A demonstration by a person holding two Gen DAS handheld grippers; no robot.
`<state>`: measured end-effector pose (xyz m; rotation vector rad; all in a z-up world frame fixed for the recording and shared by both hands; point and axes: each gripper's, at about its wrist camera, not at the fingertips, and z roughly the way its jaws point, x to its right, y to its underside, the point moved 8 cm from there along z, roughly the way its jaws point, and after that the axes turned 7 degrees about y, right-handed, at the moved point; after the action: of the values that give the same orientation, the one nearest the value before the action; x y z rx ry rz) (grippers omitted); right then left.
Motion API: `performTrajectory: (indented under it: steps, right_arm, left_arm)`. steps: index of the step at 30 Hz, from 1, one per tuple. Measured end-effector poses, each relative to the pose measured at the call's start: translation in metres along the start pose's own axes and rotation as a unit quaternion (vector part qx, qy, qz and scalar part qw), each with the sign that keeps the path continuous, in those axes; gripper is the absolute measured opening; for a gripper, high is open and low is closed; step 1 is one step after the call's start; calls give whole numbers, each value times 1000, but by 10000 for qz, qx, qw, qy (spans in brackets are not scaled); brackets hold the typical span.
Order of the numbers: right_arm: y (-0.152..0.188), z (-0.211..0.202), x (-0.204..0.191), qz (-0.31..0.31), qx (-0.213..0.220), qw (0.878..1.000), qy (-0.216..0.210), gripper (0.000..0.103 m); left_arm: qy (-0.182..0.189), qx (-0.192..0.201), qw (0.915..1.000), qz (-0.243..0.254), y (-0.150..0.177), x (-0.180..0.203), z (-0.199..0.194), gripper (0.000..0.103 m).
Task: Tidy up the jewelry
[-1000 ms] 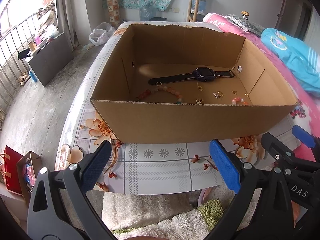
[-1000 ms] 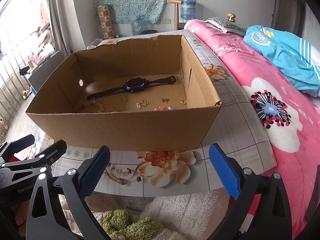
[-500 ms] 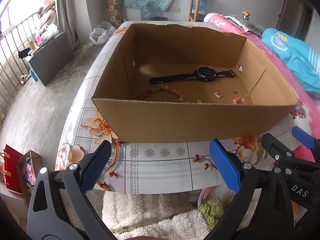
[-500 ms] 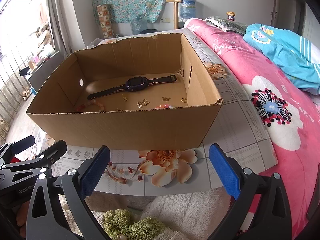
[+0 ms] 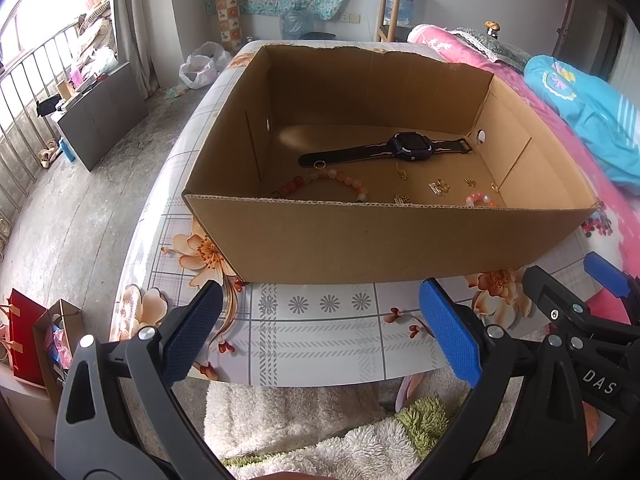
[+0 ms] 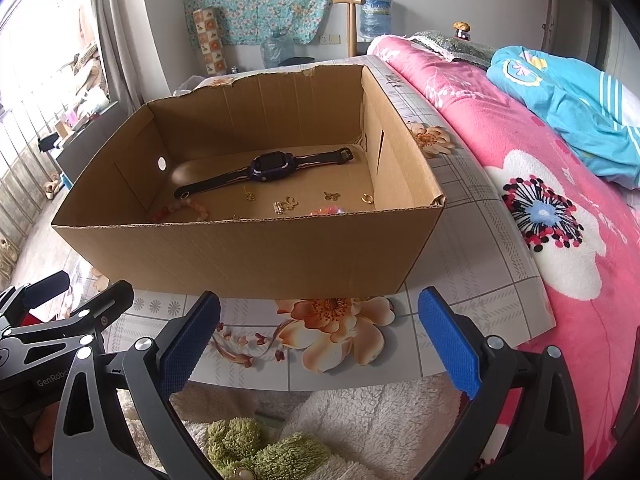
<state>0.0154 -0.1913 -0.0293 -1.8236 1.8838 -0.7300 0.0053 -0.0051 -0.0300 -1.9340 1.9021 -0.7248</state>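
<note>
- The left gripper [image 5: 320, 332] and the right gripper [image 6: 320, 332] both hang released, blue pads spread wide and empty, over the near edge of the flower-print table [image 5: 320, 344].
- The cardboard box [image 5: 360, 240] stands just beyond; its tall front wall blocks the way to the jewelry.
- Inside lie a dark watch [image 5: 408, 148], a bead bracelet [image 5: 332, 178] and small gold pieces [image 5: 438, 187].
- A pink bedspread [image 6: 560, 200] flanks the table.
- Readable lettering: "DAS" and "GenRobo" on the tools.
</note>
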Motion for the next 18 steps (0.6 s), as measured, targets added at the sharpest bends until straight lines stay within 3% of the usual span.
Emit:
performTrajectory:
  steps: [18]
  right_arm:
    - [2, 1, 2, 50, -22, 10000, -26, 97]
  left_arm:
    - [-10, -85, 9999, 52, 3, 2, 2, 95]
